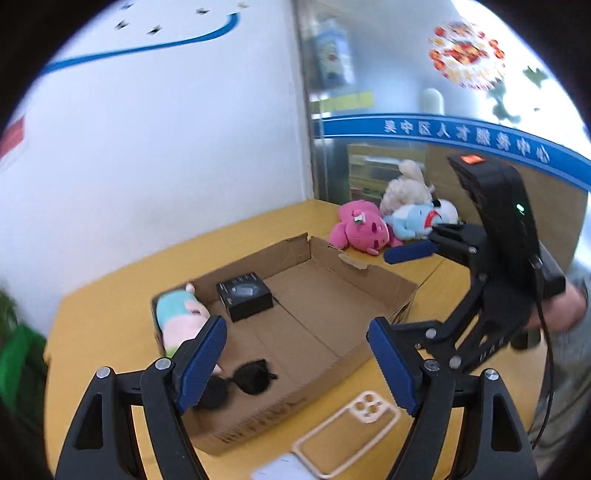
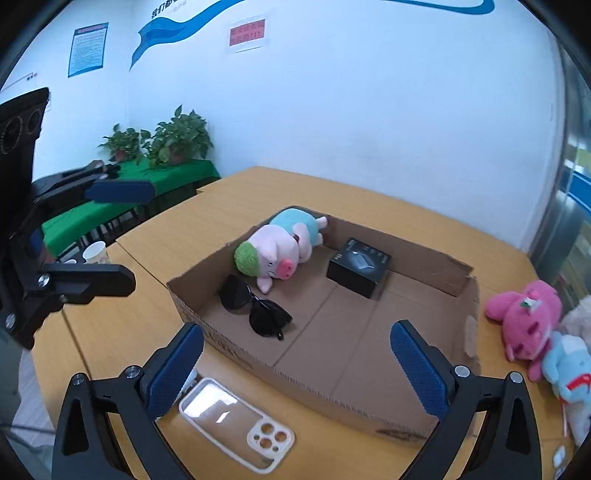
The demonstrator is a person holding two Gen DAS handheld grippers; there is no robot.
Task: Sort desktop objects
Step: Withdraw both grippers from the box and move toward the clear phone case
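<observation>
A yellow-orange wooden table [image 2: 369, 206] stands in the corner of a room, against a white wall [image 2: 351, 110] painted with a curved blue stripe [image 1: 147, 48] and hung with a blue notice [image 2: 88, 48] and a red-lettered sign [image 2: 247, 34]. On the table sits a shallow open cardboard box [image 2: 369, 387], one flap torn. Inside it lie a plush pig [image 2: 280, 245] with a green cap and pale blue back at one end, a small black product box [image 2: 359, 266] just beside it, and black sunglasses [image 2: 255, 308] on the box floor near the front wall. Outside the box, on the bare tabletop in front of it, lies a clear phone case [image 2: 236, 421] with a cream rim and camera cut-outs. Beyond the box's other end, a pink plush toy [image 1: 360, 227], a light blue plush [image 1: 421, 218] and a cream plush [image 1: 402, 184] are heaped together on the table. To one side a lower table under a green cloth [image 2: 173, 171] carries two potted plants [image 2: 177, 138], and a paper cup [image 2: 95, 252] stands nearby; on the other side is a glass partition with a blue band of white characters [image 1: 461, 134] and a red round decoration [image 1: 465, 55]. The left gripper [image 1: 297, 365] hangs above the box's front edge with its blue pads apart and nothing between them; the right gripper [image 2: 295, 369] is likewise spread wide and empty above the box, a hand [image 1: 565, 306] behind it.
</observation>
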